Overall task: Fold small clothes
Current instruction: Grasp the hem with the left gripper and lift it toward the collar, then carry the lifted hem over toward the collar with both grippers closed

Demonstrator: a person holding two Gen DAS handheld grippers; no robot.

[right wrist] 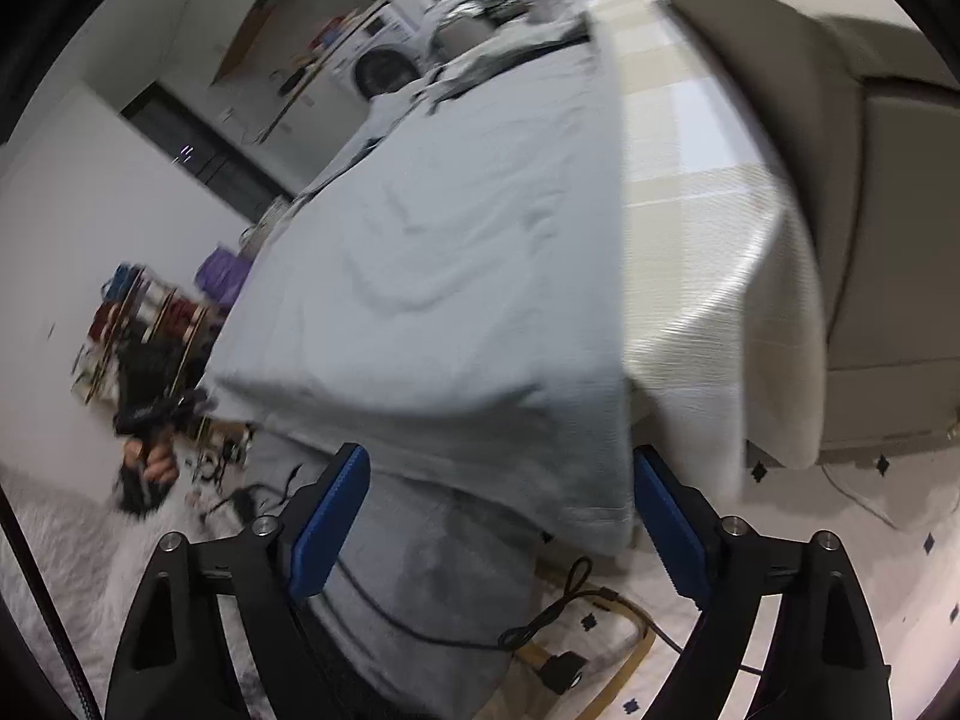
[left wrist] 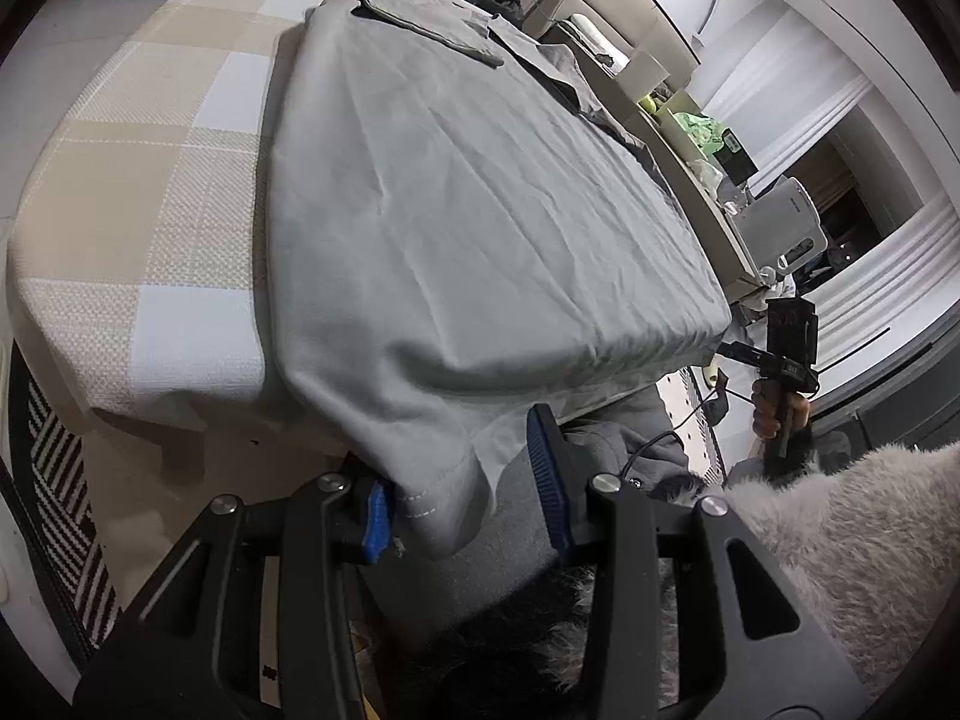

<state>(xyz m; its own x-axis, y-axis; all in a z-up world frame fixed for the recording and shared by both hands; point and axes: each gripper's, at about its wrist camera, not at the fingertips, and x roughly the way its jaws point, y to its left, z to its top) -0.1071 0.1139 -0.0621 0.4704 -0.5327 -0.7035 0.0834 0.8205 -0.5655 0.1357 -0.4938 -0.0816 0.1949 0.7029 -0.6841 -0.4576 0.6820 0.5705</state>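
Note:
A light grey garment (left wrist: 468, 192) lies spread flat on the checked tablecloth (left wrist: 132, 192), its near hem drooping over the table's front edge. My left gripper (left wrist: 462, 498) sits at the hem's left corner. The stitched corner hangs between the blue pads and lies against the left one; the right pad stands clear of it. In the right wrist view the garment (right wrist: 456, 276) fills the middle. My right gripper (right wrist: 501, 525) is open wide below the front edge, with the hem's right corner hanging just inside its right pad (right wrist: 672, 534). Each gripper appears small in the other's view.
The beige tablecloth (right wrist: 708, 240) drapes over the table's right side, with a beige sofa (right wrist: 888, 210) beyond. A black cable (right wrist: 558, 606) lies on the floor below. A white kettle (left wrist: 780, 228) and clutter sit on a counter. A fluffy sleeve (left wrist: 840, 540) is near my left gripper.

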